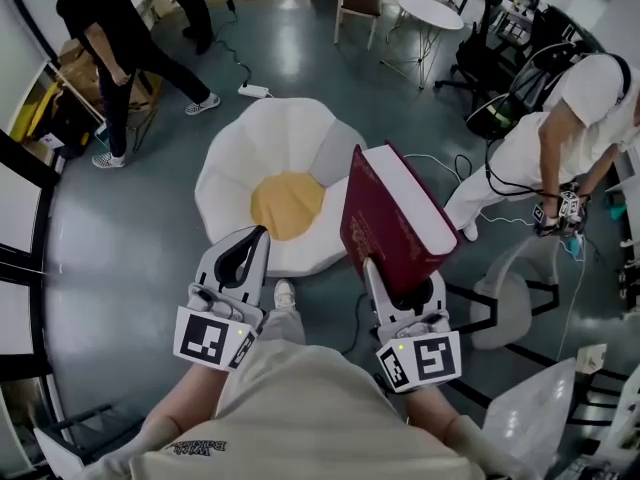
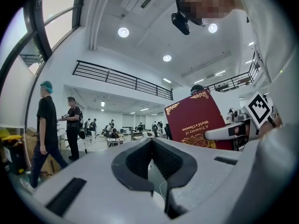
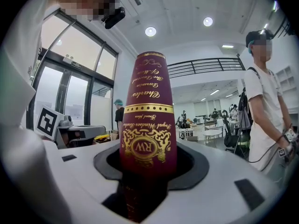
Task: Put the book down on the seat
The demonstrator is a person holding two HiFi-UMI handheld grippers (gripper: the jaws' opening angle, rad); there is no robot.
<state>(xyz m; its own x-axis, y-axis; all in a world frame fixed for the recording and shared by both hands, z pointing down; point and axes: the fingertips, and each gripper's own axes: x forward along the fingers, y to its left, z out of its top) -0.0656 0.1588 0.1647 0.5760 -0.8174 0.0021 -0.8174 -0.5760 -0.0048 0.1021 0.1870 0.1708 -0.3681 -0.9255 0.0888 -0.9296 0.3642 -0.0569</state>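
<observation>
A thick dark red book (image 1: 395,218) with gilt lettering stands upright, pinched at its lower end by my right gripper (image 1: 385,273), which is shut on it. The right gripper view has the book's spine (image 3: 148,101) rising from between the jaws of that gripper (image 3: 148,157). The seat (image 1: 285,138) is a white egg-shaped floor cushion with a yellow centre, lying just ahead and left of the book. My left gripper (image 1: 258,234) hovers near the cushion's front edge, shut and holding nothing. From the left gripper (image 2: 152,141) the book's cover (image 2: 196,120) shows at right.
A person in black (image 1: 110,38) walks at the upper left. A person in white (image 1: 560,118) bends over at the right. A round white table (image 1: 430,13) and a chair (image 1: 360,8) stand at the back. A power strip (image 1: 253,91) lies beyond the cushion.
</observation>
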